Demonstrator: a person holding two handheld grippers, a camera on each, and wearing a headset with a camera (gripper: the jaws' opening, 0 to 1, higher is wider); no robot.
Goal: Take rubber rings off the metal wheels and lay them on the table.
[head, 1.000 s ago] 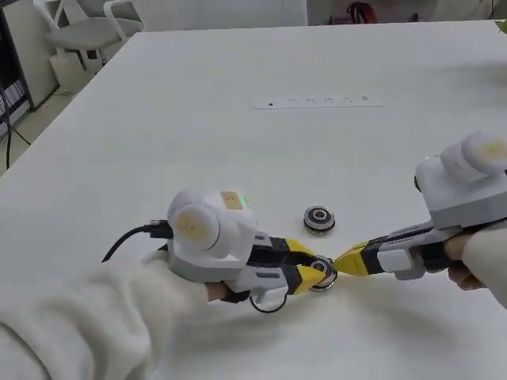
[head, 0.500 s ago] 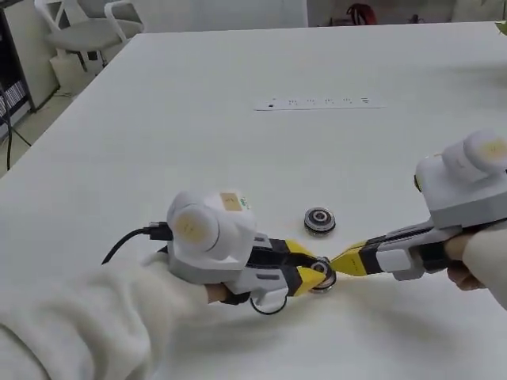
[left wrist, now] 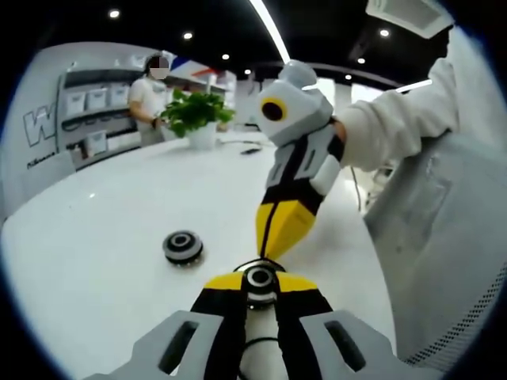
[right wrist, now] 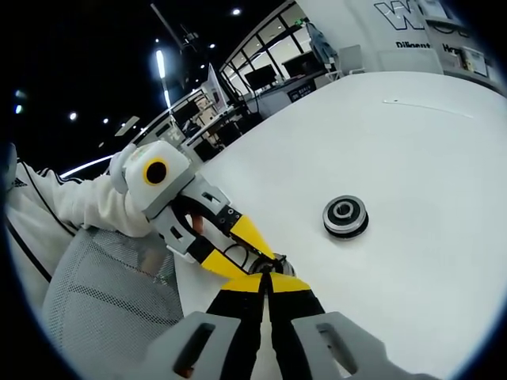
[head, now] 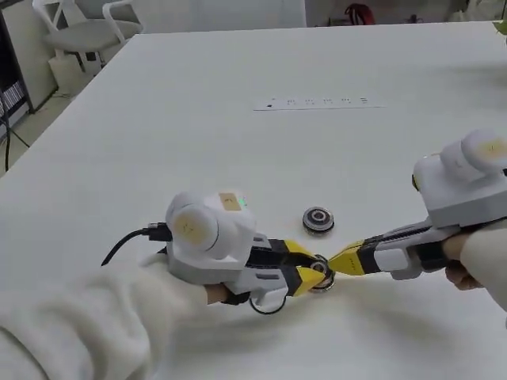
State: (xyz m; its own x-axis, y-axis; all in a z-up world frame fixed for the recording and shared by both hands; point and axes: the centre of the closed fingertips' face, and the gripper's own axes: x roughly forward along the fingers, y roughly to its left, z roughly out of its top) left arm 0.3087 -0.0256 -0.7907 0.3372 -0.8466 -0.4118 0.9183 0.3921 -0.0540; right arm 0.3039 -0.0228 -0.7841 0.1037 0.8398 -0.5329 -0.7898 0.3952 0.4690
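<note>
Wheel (left wrist: 260,279) clamped between left gripper (left wrist: 260,283) jaws; judged stiff, heavy. Ring (left wrist: 252,262) edge pinched by closed right gripper (right wrist: 269,279) jaws; judged thin, stretchy, slippery.

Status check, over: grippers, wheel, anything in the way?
Left hand-held gripper shut on wheel. Right hand-held gripper shut at its rim; ring grip unclear. Second wheel apart on table, not blocking.

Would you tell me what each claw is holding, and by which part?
The left claw clamps a metal wheel across its rim. The right claw is shut at that wheel's edge, apparently pinching its rubber ring.
</note>
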